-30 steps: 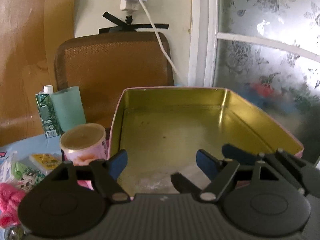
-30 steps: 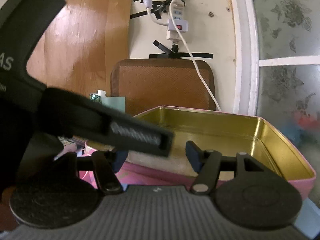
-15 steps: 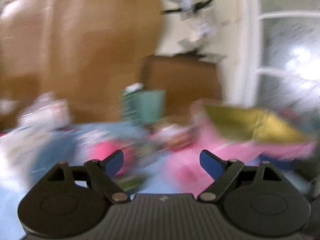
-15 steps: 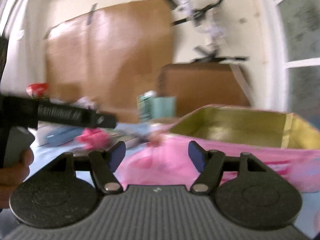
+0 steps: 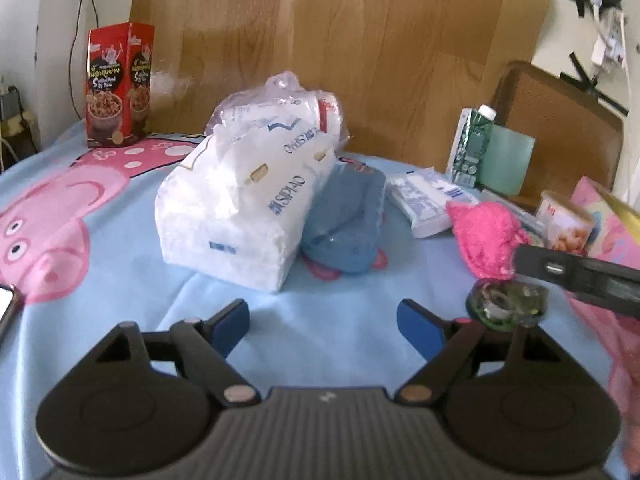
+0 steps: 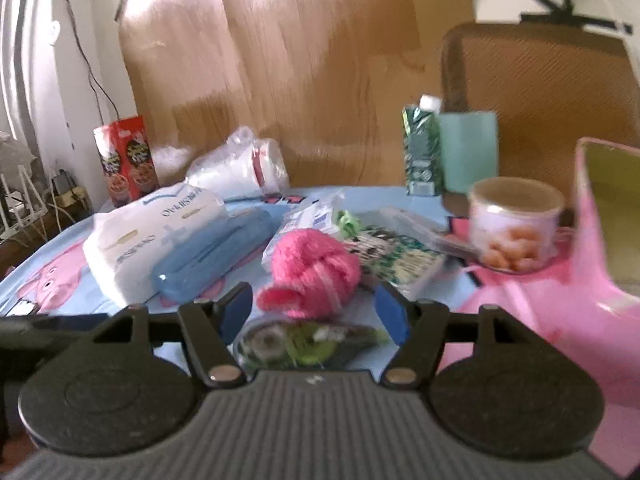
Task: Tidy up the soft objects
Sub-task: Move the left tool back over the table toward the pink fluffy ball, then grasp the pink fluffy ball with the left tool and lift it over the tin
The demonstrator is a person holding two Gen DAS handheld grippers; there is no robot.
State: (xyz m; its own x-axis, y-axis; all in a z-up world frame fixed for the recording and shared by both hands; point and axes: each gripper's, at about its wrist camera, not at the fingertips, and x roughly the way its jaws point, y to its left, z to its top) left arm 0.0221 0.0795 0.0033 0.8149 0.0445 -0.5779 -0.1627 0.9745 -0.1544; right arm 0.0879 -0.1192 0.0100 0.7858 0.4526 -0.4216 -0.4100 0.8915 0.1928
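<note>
Your right gripper (image 6: 314, 312) is spread and empty, your left gripper (image 5: 322, 330) empty and closing; the pink yarn ball (image 6: 314, 272), frame centre, looks light and squashy, so pinch its middle.

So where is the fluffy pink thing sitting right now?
The fluffy pink thing lies on the blue tablecloth, centre of the right wrist view. The blue case is on its left, the green patterned packet on its right.
</note>
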